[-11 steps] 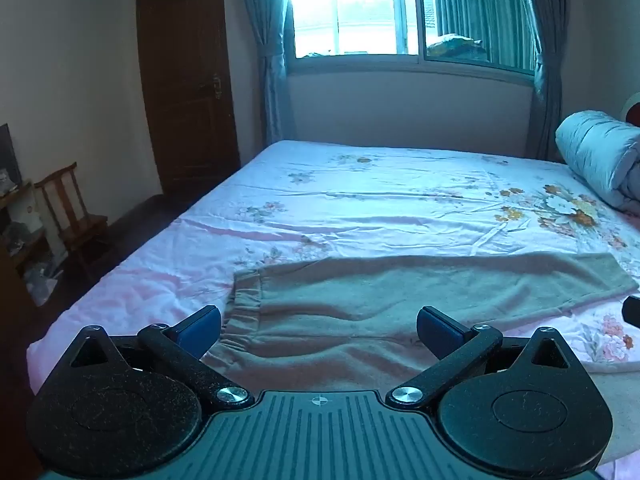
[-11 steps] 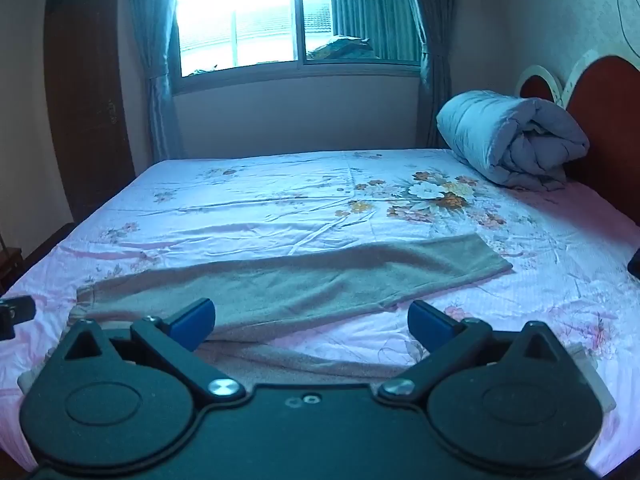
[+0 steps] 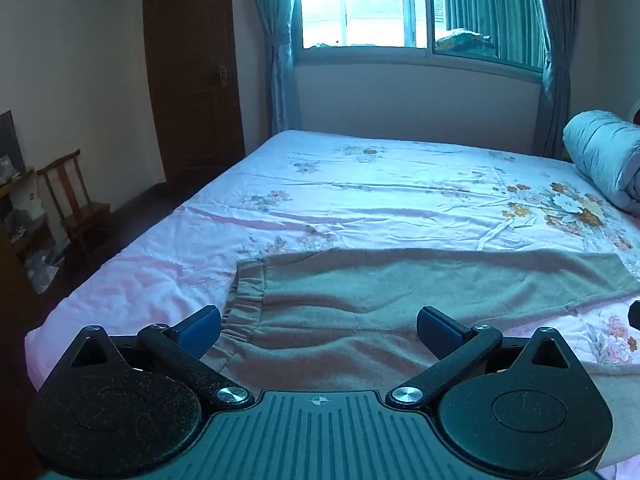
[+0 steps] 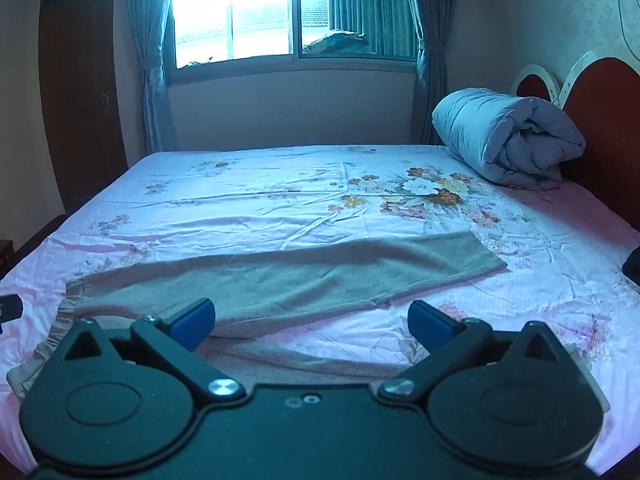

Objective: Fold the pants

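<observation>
Grey-beige pants (image 3: 360, 292) lie spread flat on the bed, elastic waistband (image 3: 244, 300) to the left, one leg stretching right to its hem (image 4: 476, 256); the other leg (image 4: 304, 360) lies nearer me, partly hidden by the gripper. My left gripper (image 3: 318, 326) is open and empty, hovering over the waist end. My right gripper (image 4: 312, 320) is open and empty, above the gap between the two legs. In the right wrist view the pants (image 4: 280, 280) run across the middle.
The bed (image 3: 380, 200) has a pink floral sheet. A rolled grey duvet (image 4: 508, 136) lies by the red headboard (image 4: 600, 120). A wooden chair (image 3: 74, 200) and dark door (image 3: 192, 80) stand left. A window (image 4: 256, 12) is behind.
Both grippers have shifted only slightly; the pants lie as before and both stay open.
</observation>
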A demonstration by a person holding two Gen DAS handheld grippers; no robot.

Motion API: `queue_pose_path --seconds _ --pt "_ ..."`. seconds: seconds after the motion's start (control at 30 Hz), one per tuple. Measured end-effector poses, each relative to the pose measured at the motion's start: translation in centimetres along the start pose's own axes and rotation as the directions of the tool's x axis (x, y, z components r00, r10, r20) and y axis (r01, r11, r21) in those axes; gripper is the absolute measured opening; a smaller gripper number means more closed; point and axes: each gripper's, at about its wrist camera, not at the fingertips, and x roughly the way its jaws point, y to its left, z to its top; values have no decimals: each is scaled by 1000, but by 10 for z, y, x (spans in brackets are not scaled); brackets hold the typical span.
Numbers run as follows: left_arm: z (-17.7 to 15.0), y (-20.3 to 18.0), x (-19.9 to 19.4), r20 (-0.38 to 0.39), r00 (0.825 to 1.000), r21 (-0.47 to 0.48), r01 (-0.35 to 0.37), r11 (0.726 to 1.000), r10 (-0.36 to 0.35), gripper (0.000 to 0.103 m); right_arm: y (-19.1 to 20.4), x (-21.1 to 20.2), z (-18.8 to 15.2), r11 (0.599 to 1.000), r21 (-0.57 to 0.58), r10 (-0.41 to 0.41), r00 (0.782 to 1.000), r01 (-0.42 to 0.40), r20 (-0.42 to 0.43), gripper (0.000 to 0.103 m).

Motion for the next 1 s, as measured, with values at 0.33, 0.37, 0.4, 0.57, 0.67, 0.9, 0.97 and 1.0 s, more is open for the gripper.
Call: queue_pose_path --seconds 0.33,0.37,0.4,0.57,0.67,0.9,0.97,1.0 --pt "-5 -2 6 -8 1000 1 -11 1000 11 103 18 2 -9 1000 7 -4 1000 4 -8 97" --pt "-5 -3 6 -8 1000 1 -11 1000 11 103 18 2 -9 1000 8 -6 1000 6 -9 97" --pt "-5 -4 7 -10 1000 3 -9 1000 9 103 18 4 -9 1000 8 -6 1000 6 -11 97" --pt "-4 -2 8 -14 1000 5 1 1000 -1 103 18 5 -9 1000 10 2 1000 -2 -16 97" --pt "-5 -3 8 -14 1000 6 0 1000 0 103 17 6 -9 1000 10 5 1000 -4 -17 97" --pt "-4 1 12 -22 1000 -7 0 1000 0 103 17 7 -10 1000 10 8 1000 -8 -23 97" --pt "-4 0 12 -23 1000 -5 -1 1000 1 103 16 8 -10 1000 9 9 1000 -8 -25 97" --pt "-4 0 12 -24 1000 -6 -1 1000 1 103 16 8 -10 1000 9 8 1000 -8 -26 97"
